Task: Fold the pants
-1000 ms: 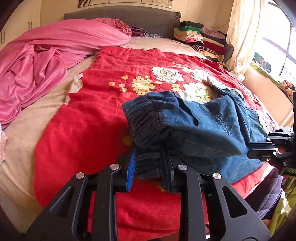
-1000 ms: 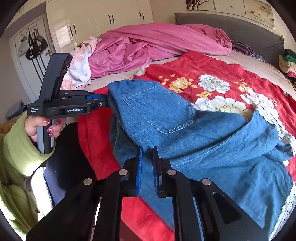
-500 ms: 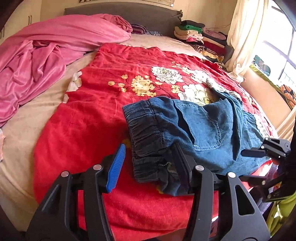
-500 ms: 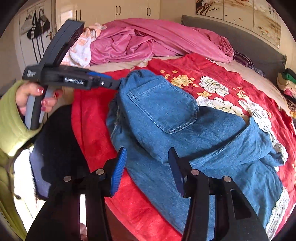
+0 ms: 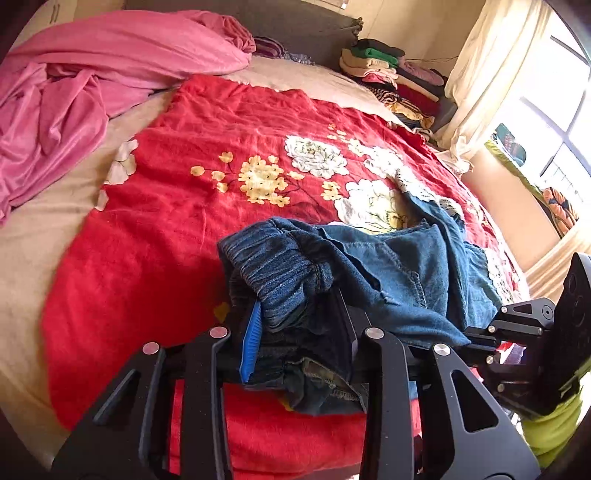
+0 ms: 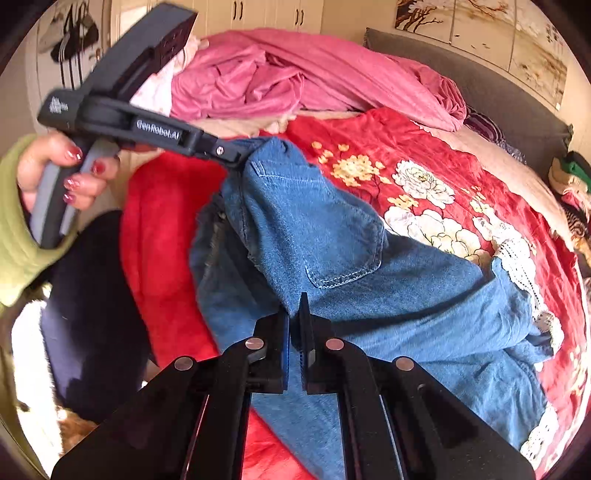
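Note:
Blue denim pants [image 5: 399,273] lie crumpled on the red floral bedspread [image 5: 166,229]. My left gripper [image 5: 299,321] has the gathered elastic waistband [image 5: 273,266] bunched between its jaws, which are closing and press on it; the fabric is lifted a little. In the right wrist view the left gripper [image 6: 240,158], held by a hand [image 6: 74,173], grips the waistband corner. My right gripper [image 6: 294,314] is shut, pinching a denim fold just below the back pocket [image 6: 325,229]. The pants [image 6: 424,314] spread away to the right, with lace trim at the hems.
A heaped pink blanket [image 5: 92,81] covers the bed's far left. Folded clothes [image 5: 380,66] are stacked by the grey headboard [image 6: 498,92]. A curtain [image 5: 491,74] and window are at the right. White wardrobes [image 6: 277,14] stand behind. A dark garment [image 6: 85,295] is at the bed's near edge.
Half a second ago both grippers stood open around the denim. Now both have closed on it again, and the left one has raised the waistband slightly.

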The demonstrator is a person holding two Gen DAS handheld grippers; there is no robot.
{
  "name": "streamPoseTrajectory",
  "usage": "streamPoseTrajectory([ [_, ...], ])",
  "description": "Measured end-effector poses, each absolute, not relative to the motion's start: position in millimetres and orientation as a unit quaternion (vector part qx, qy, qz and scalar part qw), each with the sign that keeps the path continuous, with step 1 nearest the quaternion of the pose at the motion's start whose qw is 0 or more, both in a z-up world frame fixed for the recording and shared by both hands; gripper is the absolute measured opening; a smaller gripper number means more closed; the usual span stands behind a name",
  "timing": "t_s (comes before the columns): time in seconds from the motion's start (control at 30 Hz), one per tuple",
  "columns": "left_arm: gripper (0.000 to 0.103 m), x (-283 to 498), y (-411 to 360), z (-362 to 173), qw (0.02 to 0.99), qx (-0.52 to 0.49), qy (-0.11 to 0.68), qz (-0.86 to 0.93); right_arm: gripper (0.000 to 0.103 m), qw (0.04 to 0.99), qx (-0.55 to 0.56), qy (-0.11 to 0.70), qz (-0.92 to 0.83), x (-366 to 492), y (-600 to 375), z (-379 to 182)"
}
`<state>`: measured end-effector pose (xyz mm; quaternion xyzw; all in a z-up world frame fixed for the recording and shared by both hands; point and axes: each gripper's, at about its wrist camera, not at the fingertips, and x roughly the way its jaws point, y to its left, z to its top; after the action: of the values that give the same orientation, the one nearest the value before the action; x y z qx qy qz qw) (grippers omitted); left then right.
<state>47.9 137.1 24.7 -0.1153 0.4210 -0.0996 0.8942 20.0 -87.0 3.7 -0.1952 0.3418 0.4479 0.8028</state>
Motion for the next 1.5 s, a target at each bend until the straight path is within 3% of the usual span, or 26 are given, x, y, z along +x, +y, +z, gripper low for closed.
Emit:
streamPoseTrajectory([
  [0.2, 0.027, 24.5, 140.9, -5.7, 0.877, -0.109, 0.46, -0.084, 0.004, 0.773, -0.205, 0.388, 0.459, 6.7, -74.8, -29.5],
  [0.33, 0.032, 20.9, 144.7, -26.5, 0.867, -0.116, 0.479, -0.077, 0.01, 0.761, -0.193, 0.419, 0.456, 7.1, -71.1, -44.9],
  [0.6, 0.034, -8.1, 137.3, 24.1, 0.902, -0.029, 0.428, -0.048, 0.015, 0.791, -0.096, 0.374, 0.475, 13.4, -99.5, 12.9],
  [0.87, 0.034, 11.7, 91.7, 42.3, 0.91, -0.016, 0.407, -0.083, 0.015, 0.764, -0.091, 0.485, 0.415, 43.3, -85.1, -57.2],
  [1.0, 0.034, 30.9, 60.5, 25.4, 0.899, -0.016, 0.422, -0.116, 0.015, 0.771, -0.075, 0.486, 0.406, 46.7, -104.1, -38.7],
  [1.17, 0.034, 39.7, 40.1, -16.7, 0.878, 0.015, 0.464, -0.117, 0.029, 0.826, -0.032, 0.442, 0.349, 56.8, -166.8, -3.1],
  [1.3, 0.034, 44.2, 45.6, -46.3, 0.871, 0.0, 0.478, -0.111, 0.03, 0.849, -0.008, 0.438, 0.295, 84.3, -199.3, -0.9],
  [1.37, 0.034, 44.6, 49.7, -42.9, 0.869, -0.012, 0.481, -0.113, 0.03, 0.857, 0.002, 0.433, 0.281, 97.8, -205.1, 3.5],
  [1.43, 0.034, 42.3, 50.7, -27.6, 0.872, -0.015, 0.477, -0.109, 0.044, 0.865, 0.003, 0.423, 0.268, 115.9, -208.8, 11.7],
  [1.5, 0.035, 38.0, 44.9, -5.3, 0.884, -0.009, 0.453, -0.117, 0.048, 0.872, -0.004, 0.412, 0.263, 134.1, -206.4, 19.4],
])
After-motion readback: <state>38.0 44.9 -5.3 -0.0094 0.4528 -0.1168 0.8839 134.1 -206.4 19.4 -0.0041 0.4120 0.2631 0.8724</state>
